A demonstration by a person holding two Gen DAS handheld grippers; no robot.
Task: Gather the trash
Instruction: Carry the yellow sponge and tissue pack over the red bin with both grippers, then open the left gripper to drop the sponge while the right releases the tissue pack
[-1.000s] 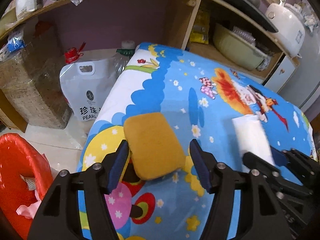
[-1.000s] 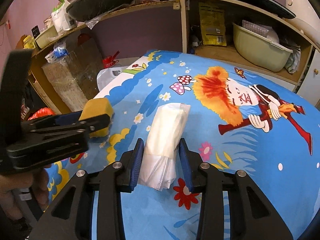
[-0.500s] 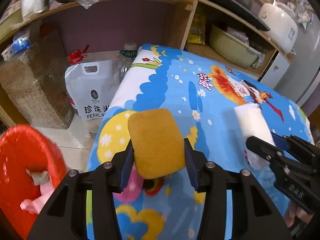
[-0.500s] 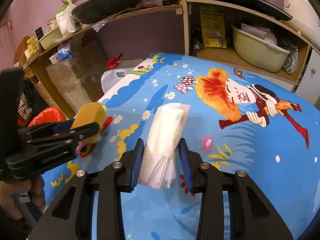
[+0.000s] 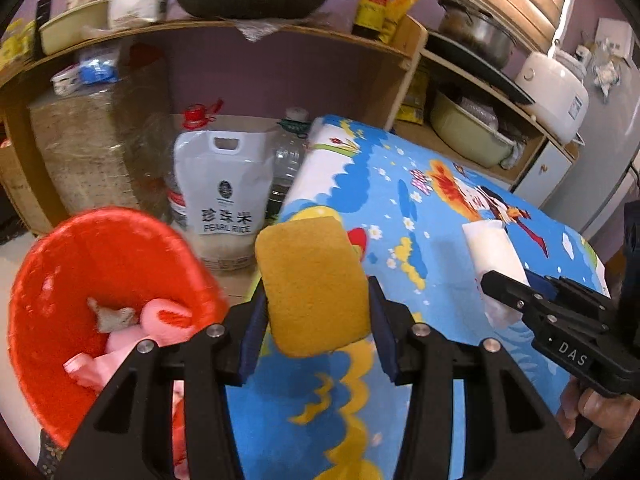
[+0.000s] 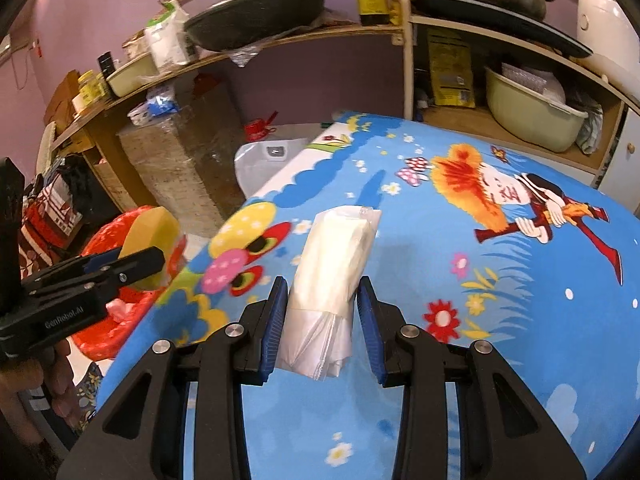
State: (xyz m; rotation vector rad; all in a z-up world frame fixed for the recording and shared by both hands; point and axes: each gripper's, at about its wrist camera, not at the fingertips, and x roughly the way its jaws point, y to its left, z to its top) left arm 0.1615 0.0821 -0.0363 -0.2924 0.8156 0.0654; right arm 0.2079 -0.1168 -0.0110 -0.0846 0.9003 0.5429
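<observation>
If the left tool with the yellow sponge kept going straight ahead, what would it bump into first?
Probably the white rice bag standing on the floor beside the table. The left tool, shut on the sponge, points roughly past the table's edge toward it. Depth is hard to judge, so it might graze that edge first.

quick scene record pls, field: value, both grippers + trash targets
left hand-held gripper: shut on yellow sponge, lifted near the table's left edge
right hand-held gripper: shut on white plastic packet, low over the table
bin: red bin on the floor left of the table, pink and grey scraps inside
table: cartoon-print cloth
beside bin: pearl rice bag
task state: neither item is in the bin yet
</observation>
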